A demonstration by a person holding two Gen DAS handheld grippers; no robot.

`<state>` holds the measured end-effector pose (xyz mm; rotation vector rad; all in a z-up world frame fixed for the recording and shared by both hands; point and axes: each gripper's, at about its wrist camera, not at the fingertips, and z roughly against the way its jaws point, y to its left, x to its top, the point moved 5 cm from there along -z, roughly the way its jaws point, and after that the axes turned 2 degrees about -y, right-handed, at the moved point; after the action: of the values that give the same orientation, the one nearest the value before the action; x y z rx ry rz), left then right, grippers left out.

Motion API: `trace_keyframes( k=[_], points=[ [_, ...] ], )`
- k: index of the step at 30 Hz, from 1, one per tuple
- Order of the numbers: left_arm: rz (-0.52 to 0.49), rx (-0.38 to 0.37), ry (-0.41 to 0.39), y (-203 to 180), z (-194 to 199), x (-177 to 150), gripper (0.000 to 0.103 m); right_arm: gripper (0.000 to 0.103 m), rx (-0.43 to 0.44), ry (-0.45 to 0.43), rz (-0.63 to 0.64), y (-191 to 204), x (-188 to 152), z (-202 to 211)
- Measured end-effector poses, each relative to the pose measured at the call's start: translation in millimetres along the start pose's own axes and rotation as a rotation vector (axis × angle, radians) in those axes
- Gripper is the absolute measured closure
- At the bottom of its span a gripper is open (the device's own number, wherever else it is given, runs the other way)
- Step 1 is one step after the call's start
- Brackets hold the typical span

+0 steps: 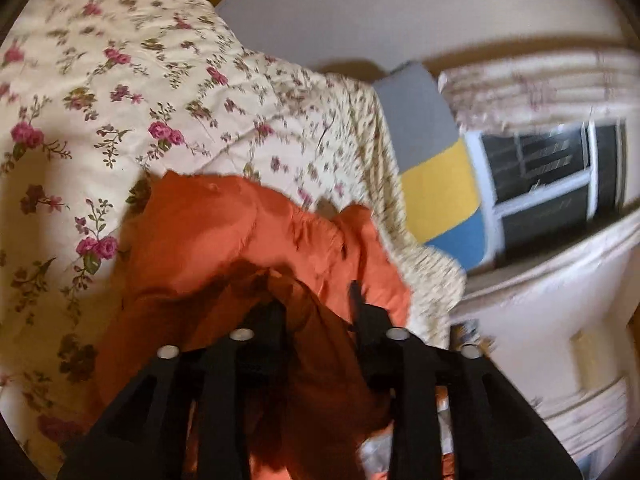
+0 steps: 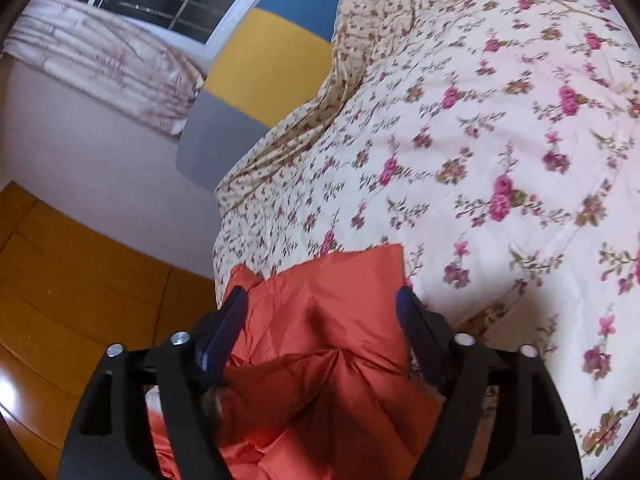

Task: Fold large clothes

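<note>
One orange garment (image 1: 224, 240) lies bunched on one floral quilt (image 1: 80, 92). Left tongs (image 1: 316, 304) and right tongs (image 2: 320, 300) both stand apart, cloth between their fingers, grip unclear.

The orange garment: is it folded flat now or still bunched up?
Bunched up. The orange garment shows deep creases and loose ridges between the fingers of the right hand-held gripper, not flat on the floral quilt.

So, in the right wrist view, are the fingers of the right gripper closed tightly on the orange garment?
No, the right gripper stands open, its fingers wide apart with the orange garment lying loose between them.
</note>
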<state>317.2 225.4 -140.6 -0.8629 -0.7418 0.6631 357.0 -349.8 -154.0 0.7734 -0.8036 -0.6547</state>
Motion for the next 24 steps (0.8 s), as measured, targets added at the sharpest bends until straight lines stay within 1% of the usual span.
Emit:
trace_keyframes(
  k=[1, 2, 3, 4, 5, 6, 7, 8, 9, 11, 12, 14, 15, 16, 17, 18, 20, 21, 23, 24],
  points=[
    [0.021, -0.026, -0.021, 2, 5, 4, 0.06, 0.022, 0.008, -0.02, 0.011, 0, 1, 8],
    [0.027, -0.036, -0.039, 4, 9, 7, 0.054, 0.02, 0.013, -0.031, 0.022, 0, 0, 13],
    [0.027, -0.036, -0.059, 5, 13, 9, 0.042, 0.017, 0.023, -0.053, 0.046, -1, -1, 26],
    [0.02, -0.015, -0.112, 7, 24, 13, 0.031, 0.015, 0.03, -0.066, 0.064, 0, -2, 35],
    [0.016, 0.006, -0.161, 10, 35, 16, 0.014, 0.014, 0.034, -0.077, 0.09, 1, -6, 43],
    [0.007, 0.015, -0.236, 15, 53, 18, 0.011, 0.013, 0.034, -0.085, 0.129, 2, -12, 53],
    [0.001, 0.013, -0.27, 19, 65, 19, 0.011, 0.013, 0.036, -0.088, 0.161, 4, -16, 59],
    [-0.01, 0.026, -0.284, 23, 73, 17, 0.011, 0.01, 0.041, -0.088, 0.218, 8, -24, 66],
    [-0.044, 0.051, -0.289, 25, 81, 13, 0.011, 0.01, 0.036, -0.078, 0.267, 12, -30, 67],
    [-0.143, 0.075, -0.275, 20, 86, -1, 0.011, 0.01, 0.012, -0.028, 0.378, 22, -44, 61],
    [-0.224, 0.091, -0.265, 12, 87, -13, 0.01, 0.01, -0.002, 0.0, 0.44, 30, -50, 53],
    [-0.336, 0.12, -0.257, -3, 81, -30, 0.008, 0.01, -0.039, 0.027, 0.545, 45, -60, 34],
    [-0.381, 0.145, -0.246, -10, 74, -36, 0.007, 0.01, -0.057, 0.035, 0.574, 52, -62, 23],
    [-0.457, 0.201, -0.217, -20, 60, -42, 0.007, 0.01, -0.076, 0.054, 0.598, 58, -63, 9],
    [-0.498, 0.234, -0.204, -24, 50, -46, 0.007, 0.01, -0.109, 0.065, 0.616, 61, -63, -3],
    [-0.531, 0.268, -0.198, -28, 38, -46, 0.007, 0.01, -0.161, 0.064, 0.634, 63, -61, -16],
    [-0.544, 0.334, -0.202, -27, 21, -37, 0.006, 0.011, -0.23, 0.061, 0.656, 61, -60, -35],
    [-0.529, 0.395, -0.211, -24, 11, -27, 0.005, 0.011, -0.278, 0.055, 0.653, 57, -59, -44],
    [-0.469, 0.488, -0.226, -9, 4, -10, 0.005, 0.011, -0.312, 0.045, 0.629, 48, -55, -52],
    [-0.421, 0.516, -0.228, 1, 3, -1, 0.005, 0.01, -0.309, 0.046, 0.597, 41, -53, -51]
  ],
)
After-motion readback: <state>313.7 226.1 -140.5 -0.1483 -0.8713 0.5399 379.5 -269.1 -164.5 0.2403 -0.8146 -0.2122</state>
